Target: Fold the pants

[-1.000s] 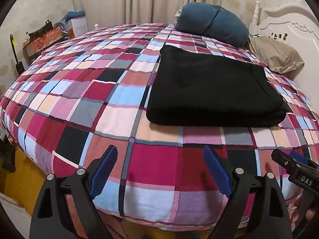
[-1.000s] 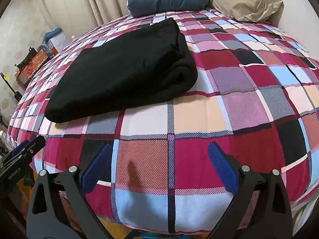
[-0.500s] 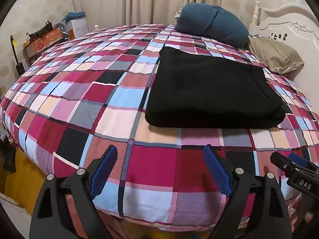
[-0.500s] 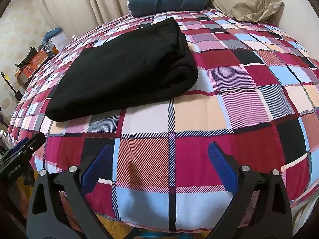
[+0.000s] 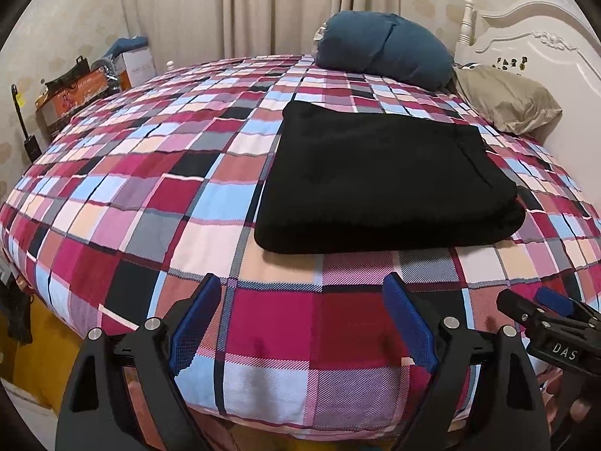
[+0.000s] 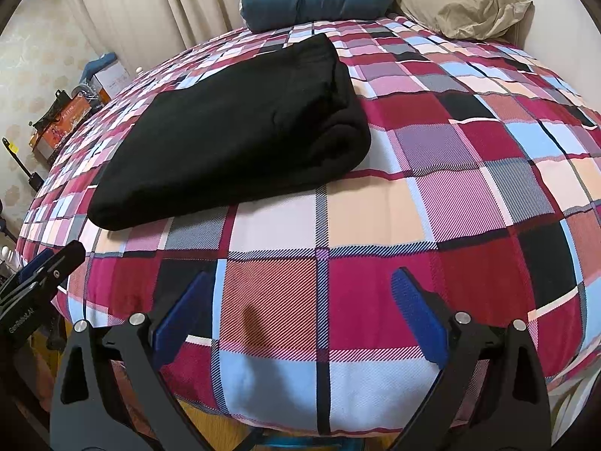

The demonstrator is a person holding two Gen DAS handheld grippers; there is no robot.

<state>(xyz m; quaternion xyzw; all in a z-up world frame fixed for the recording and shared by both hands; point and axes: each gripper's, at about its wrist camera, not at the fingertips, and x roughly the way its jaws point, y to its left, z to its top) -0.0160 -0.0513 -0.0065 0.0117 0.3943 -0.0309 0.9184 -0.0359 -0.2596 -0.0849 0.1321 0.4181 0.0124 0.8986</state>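
Left black two-finger gripper with blue pads (image 5: pixel 300 323) sits low at the near edge of the bed, fingers spread wide apart, nothing between them, pointing forward over the plaid red, pink and blue quilt (image 5: pixel 150 195). Right black two-finger gripper with blue pads (image 6: pixel 304 319) is in the same pose at the near edge, fingers wide apart and empty, level with the quilt (image 6: pixel 450 158). Each shows at the edge of the other's view: the right one at lower right of the left view reads "DAS", the left one at lower left of the right view carries white lettering too small to read surely. Folded black pants (image 5: pixel 383 184) lie flat on the quilt as a thick rectangle, beyond both grippers, touched by neither (image 6: pixel 233 135). Farther back are a dark blue pillow (image 5: pixel 387 50) and a tan pillow (image 5: pixel 507 97) by the white headboard (image 5: pixel 537 45). Beige curtains (image 5: pixel 263 7) hang behind.
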